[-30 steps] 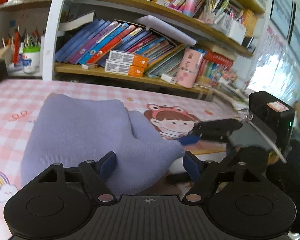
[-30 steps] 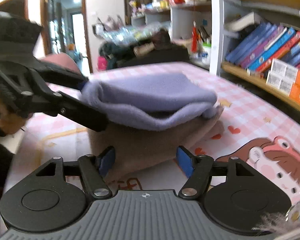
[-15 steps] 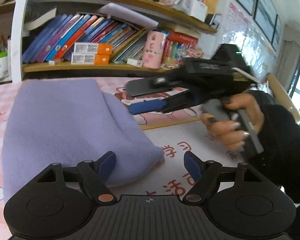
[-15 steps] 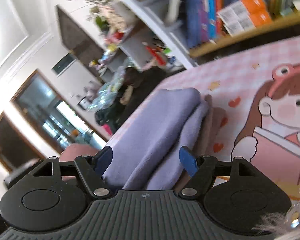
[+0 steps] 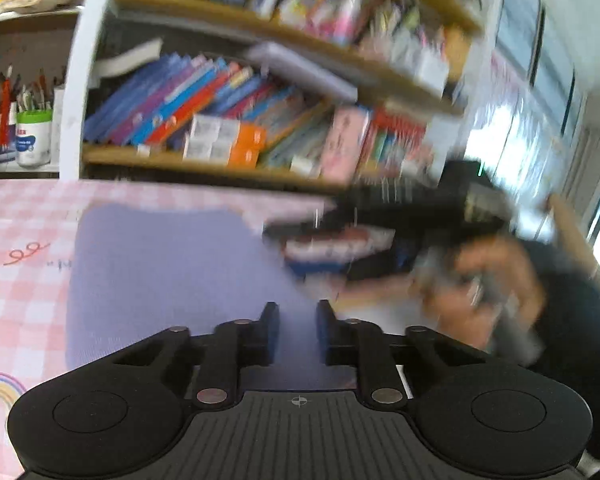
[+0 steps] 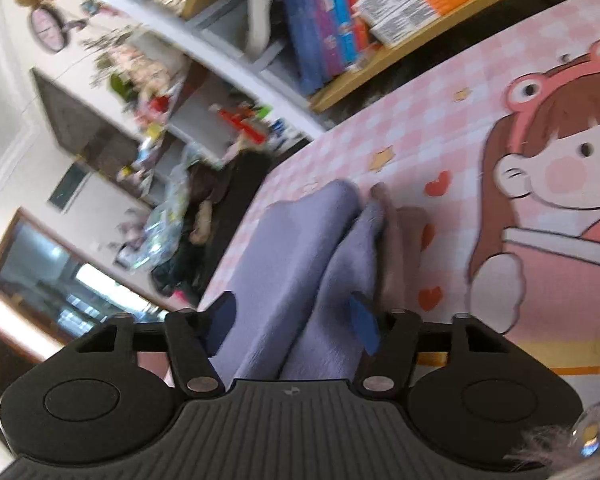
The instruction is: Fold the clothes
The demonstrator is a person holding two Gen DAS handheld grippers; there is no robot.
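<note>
Since a second ago: both sets of tongs were wide then and are narrower now; my right ones have rolled hard over, so the surface runs tilted in their view, and the lilac garment that was lifted off the table lies down flat.
Left tongs [image 5: 293, 322]: jaws closing, only a narrow gap left between the blue pads; lilac cloth shows in that gap, but I cannot tell whether the pads are pinching it yet.
Right tongs [image 6: 292, 316]: jaws closing too, about half spread, straddling the stacked folds at the garment's edge; the pads stand apart from the cloth on both sides, no grip that I can see.
Lilac garment [image 5: 172, 268]: folded, lying on the pink checked surface [image 5: 20, 216], straight ahead of my left tongs and running under them.
Layers, right view: two rounded lilac folds [image 6: 300, 248] one beside the other, with a brownish-pink layer [image 6: 400, 248] against them on the side towards the cartoon.
Cartoon girl print [image 6: 560, 152]: on the surface, just beside the pile.
Right hand [image 5: 484, 288]: seen from the left camera, blurred, wrapped round the black tool at the garment's right-hand edge, dark sleeve [image 5: 572, 312] behind it.
Bookshelf [image 5: 228, 120]: behind the surface, leaning books and orange-and-white boxes, all smeared by motion.
Pen pot [image 5: 34, 136]: far left, beside the shelf's white upright.
</note>
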